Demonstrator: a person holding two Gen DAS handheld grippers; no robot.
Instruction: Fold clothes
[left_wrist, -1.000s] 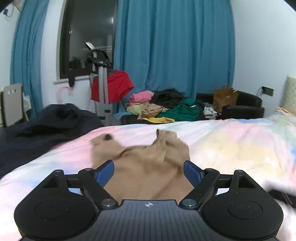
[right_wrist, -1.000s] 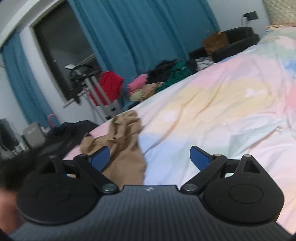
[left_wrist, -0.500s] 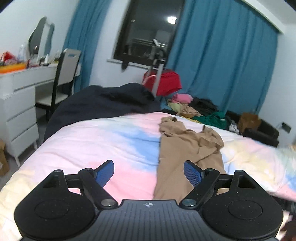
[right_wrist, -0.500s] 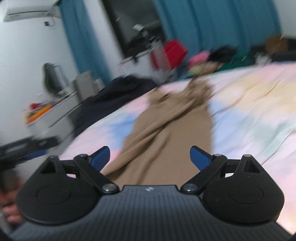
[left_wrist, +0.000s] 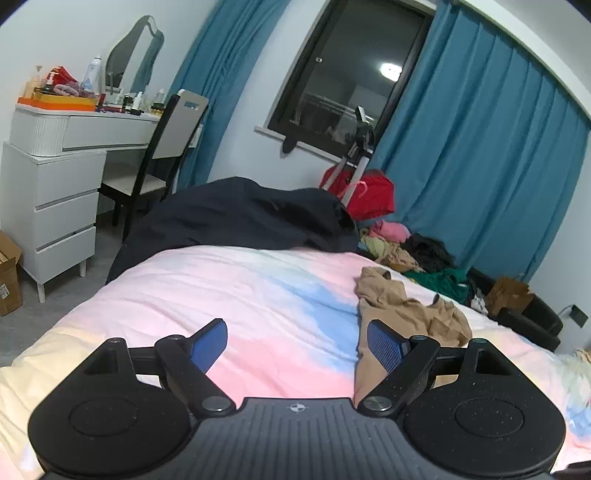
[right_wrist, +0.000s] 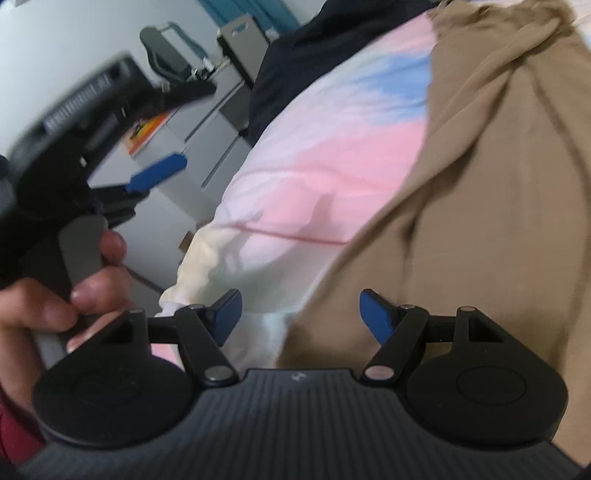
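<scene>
A tan garment lies lengthwise and rumpled on the pastel bedspread. In the right wrist view it fills the right half. My left gripper is open and empty, hovering over the bed just left of the garment's near end. My right gripper is open and empty, close above the garment's lower left edge near the bed's corner. The left gripper also shows in the right wrist view, held by a hand at the left.
A dark blanket lies at the bed's far end. A white dresser and chair stand to the left. A clothes pile, red cloth on a stand and blue curtains are beyond the bed.
Both grippers swung left and moved to the garment's near end. The right gripper dropped close to the cloth and bed corner. Both stayed open.
</scene>
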